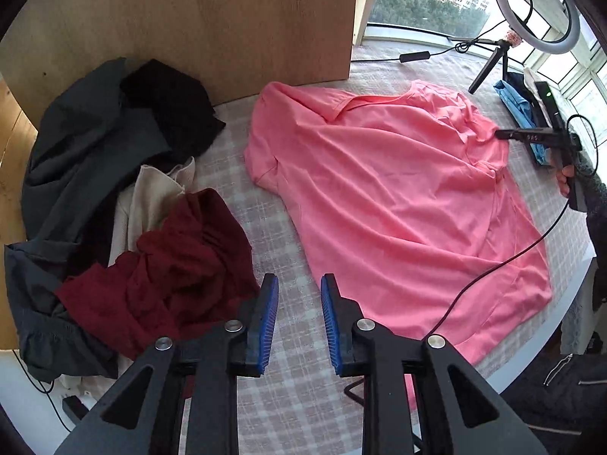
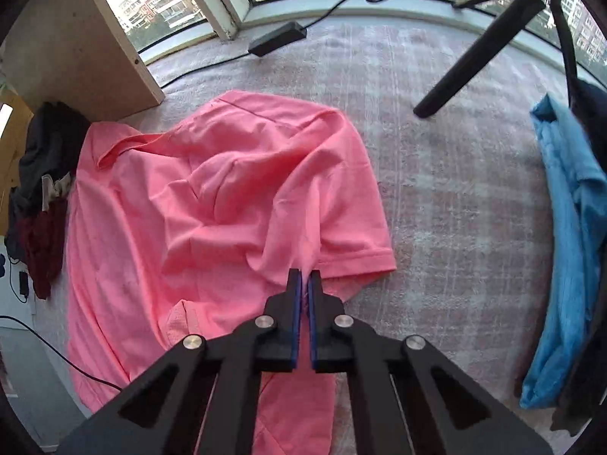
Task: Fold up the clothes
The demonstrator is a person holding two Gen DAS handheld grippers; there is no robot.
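Right gripper [image 2: 304, 278], jaws pressed together, pinches a fold of the pink shirt [image 2: 212, 204] spread ahead of it. Left gripper [image 1: 299, 292], slightly spread, holds nothing; its view alone shows a maroon garment [image 1: 170, 265] to its left.

Each hand-held tool, left [image 1: 299, 284] and right [image 2: 304, 278], consists of matte black angular linkage arms with triangular cut-outs, round silver pivot screws and ribbed blue pads [image 1: 267, 322] on its two fingers, while the person wears a dark grey knitted sleeve [image 1: 593, 189].
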